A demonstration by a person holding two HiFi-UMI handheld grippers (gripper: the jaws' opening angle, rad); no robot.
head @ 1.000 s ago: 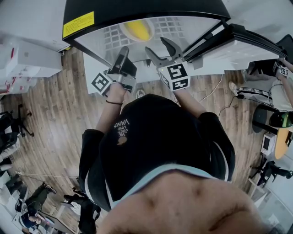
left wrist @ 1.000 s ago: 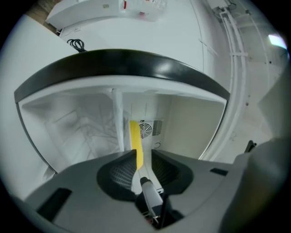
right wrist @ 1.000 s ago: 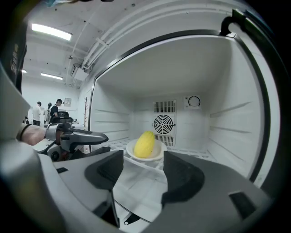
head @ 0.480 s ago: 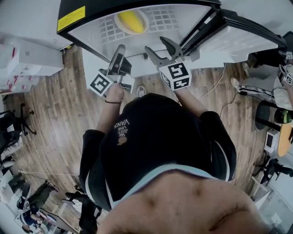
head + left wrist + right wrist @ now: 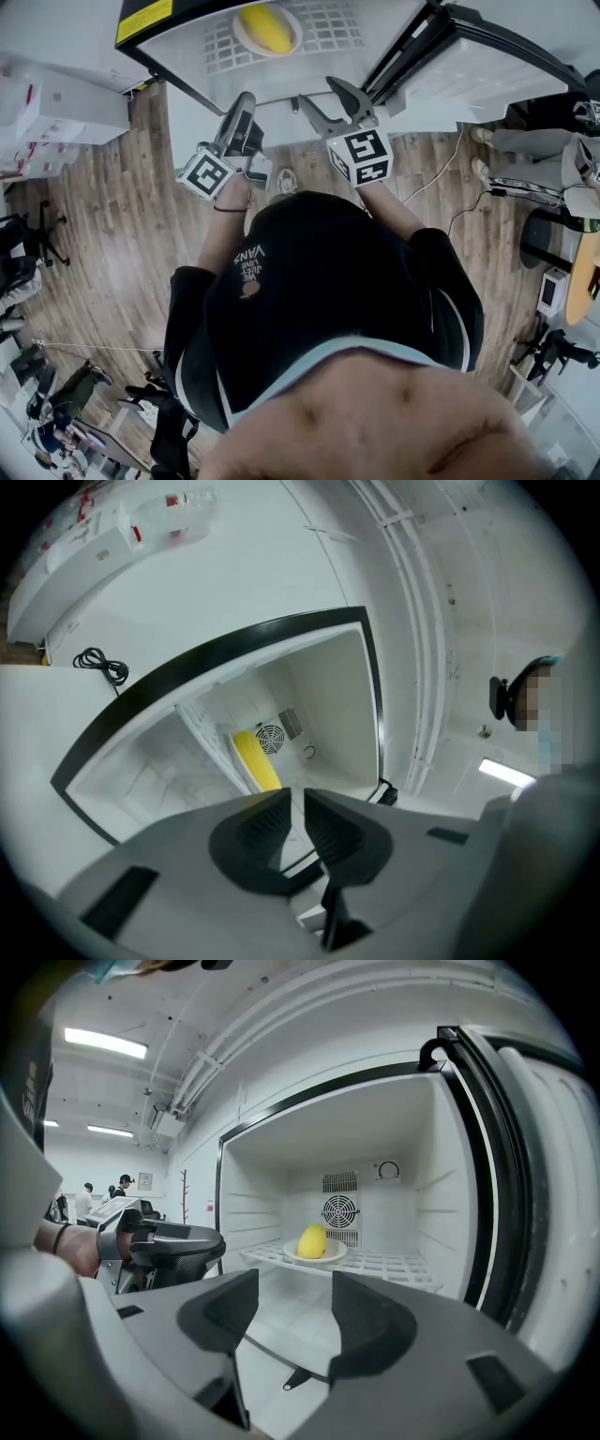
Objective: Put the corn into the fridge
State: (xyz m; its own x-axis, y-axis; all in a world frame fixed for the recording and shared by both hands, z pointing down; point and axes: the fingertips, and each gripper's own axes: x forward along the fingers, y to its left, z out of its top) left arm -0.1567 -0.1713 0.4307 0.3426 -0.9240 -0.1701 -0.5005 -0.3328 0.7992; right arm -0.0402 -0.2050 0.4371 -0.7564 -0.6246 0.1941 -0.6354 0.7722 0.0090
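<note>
Already the corn [image 5: 312, 1240] is lying inside the fridge [image 5: 412, 1194], resting on a white plate [image 5: 335, 1253] that is sitting on the white wire shelf [image 5: 398, 1266], just in front of the round fan grille on the back wall. The fridge door [image 5: 530, 1185] is standing wide open on the right. Both grippers are hovering outside the opening and pointing toward it, well apart from the corn. The left gripper [image 5: 295, 795] is holding its fingers [image 5: 261, 825] drawn together to a thin slit, with nothing caught between them. The right gripper [image 5: 292, 1284] is keeping its fingers [image 5: 373, 1321] released and spread wide; they have just been closing a little, and only the bare fridge floor is showing through the gap. From above, the person's dark-sleeved arms are reaching forward over the wooden floor [image 5: 103, 234].
</note>
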